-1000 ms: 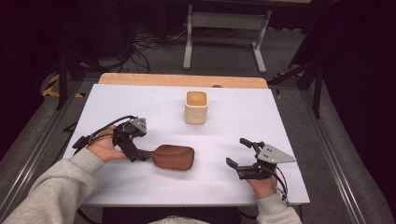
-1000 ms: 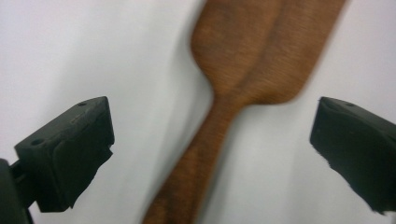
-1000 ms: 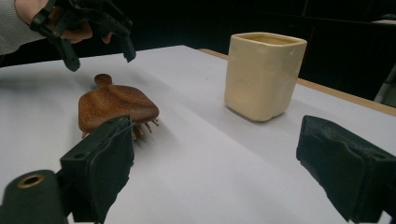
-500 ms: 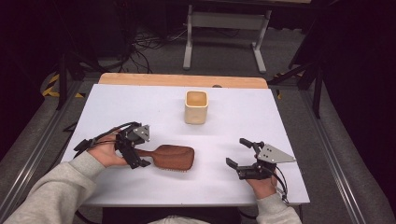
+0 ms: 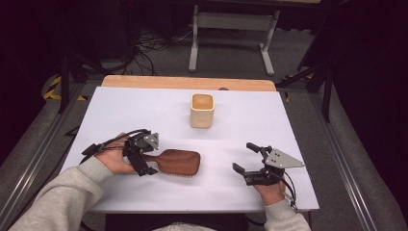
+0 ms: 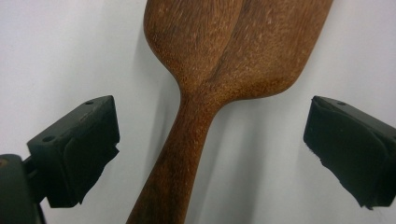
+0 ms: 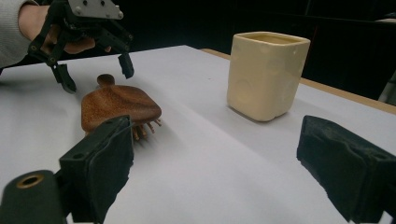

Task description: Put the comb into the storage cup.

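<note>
A brown wooden hairbrush (image 5: 177,162) lies bristles down on the white table (image 5: 120,110), its handle pointing left. My left gripper (image 5: 143,159) is open and straddles that handle. In the left gripper view the handle (image 6: 175,163) runs between the two black jaws with a gap on each side. My right gripper (image 5: 243,157) rests open near the front right, nothing between its fingers. The right gripper view looks across the table at the brush (image 7: 119,109), the left gripper (image 7: 95,74) over its handle, and a cream cup (image 7: 266,74).
The cream square cup (image 5: 202,109) stands upright at the table's middle back, apart from both grippers. A wooden strip (image 5: 187,83) borders the far edge. Beyond it are a metal stand and cables on the floor. Grey rails run along both sides.
My left gripper has shifted slightly toward the near edge and settled lower around the brush handle. The brush, the cup and the right gripper have stayed put.
</note>
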`<move>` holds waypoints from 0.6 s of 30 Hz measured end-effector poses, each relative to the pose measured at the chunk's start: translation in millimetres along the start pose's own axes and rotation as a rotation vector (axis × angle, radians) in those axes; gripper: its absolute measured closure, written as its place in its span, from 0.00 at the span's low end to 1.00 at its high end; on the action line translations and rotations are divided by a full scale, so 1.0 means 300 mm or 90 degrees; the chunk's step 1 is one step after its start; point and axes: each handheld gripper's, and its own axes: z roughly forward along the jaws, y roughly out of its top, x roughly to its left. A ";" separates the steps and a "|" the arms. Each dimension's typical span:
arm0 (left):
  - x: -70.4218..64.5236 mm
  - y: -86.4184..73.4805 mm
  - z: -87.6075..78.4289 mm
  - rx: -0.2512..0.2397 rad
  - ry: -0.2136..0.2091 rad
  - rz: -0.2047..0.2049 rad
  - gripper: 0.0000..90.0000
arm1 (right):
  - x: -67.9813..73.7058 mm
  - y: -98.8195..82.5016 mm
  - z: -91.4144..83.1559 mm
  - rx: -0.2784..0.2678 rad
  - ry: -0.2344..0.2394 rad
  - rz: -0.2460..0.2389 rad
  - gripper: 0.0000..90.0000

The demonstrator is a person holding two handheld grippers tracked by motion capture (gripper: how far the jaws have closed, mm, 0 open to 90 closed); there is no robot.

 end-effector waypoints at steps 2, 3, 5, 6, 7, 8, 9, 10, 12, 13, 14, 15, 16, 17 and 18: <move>-0.002 0.004 0.010 0.010 -0.001 0.008 0.08 | 0.000 0.000 0.000 0.001 0.001 -0.001 0.13; -0.002 0.004 0.010 0.010 -0.001 0.008 0.09 | 0.000 0.000 0.000 0.001 0.001 -0.001 0.13; -0.004 0.011 0.016 0.023 0.004 0.028 0.10 | 0.000 0.000 0.001 0.000 0.001 -0.001 0.13; -0.005 0.012 0.019 0.022 0.001 0.028 0.11 | 0.000 0.000 0.000 0.000 0.001 -0.001 0.13; -0.008 0.014 0.023 0.020 0.001 0.027 0.12 | 0.000 0.000 0.000 0.000 0.001 -0.001 0.13; -0.006 0.017 0.024 0.026 -0.003 0.033 0.13 | 0.000 0.000 0.000 0.000 0.001 -0.001 0.13; -0.003 0.019 0.027 0.029 -0.005 0.036 0.15 | 0.000 0.000 0.000 0.000 0.001 -0.001 0.13; -0.002 0.019 0.029 0.027 -0.006 0.034 0.17 | 0.001 0.000 0.000 0.000 0.001 -0.002 0.13; 0.004 0.019 0.031 0.029 -0.012 0.031 0.21 | 0.001 0.000 0.000 0.000 0.002 -0.001 0.13; 0.009 0.020 0.033 0.033 -0.011 0.037 0.23 | 0.001 0.000 0.000 0.000 0.001 -0.001 0.13; 0.008 0.022 0.035 0.031 -0.011 0.036 0.26 | 0.001 0.000 0.000 -0.001 0.002 -0.001 0.13; 0.009 0.024 0.036 0.032 -0.014 0.041 0.29 | 0.001 0.000 0.000 0.000 0.002 -0.002 0.13; 0.008 0.025 0.039 0.034 -0.017 0.042 0.32 | 0.001 0.000 0.000 -0.001 0.001 -0.001 0.13; 0.010 0.027 0.040 0.041 -0.019 0.047 0.35 | 0.001 0.000 0.000 -0.001 0.001 -0.001 0.13; 0.008 0.028 0.044 0.041 -0.019 0.046 0.37 | 0.000 0.000 0.000 0.001 0.001 -0.001 0.13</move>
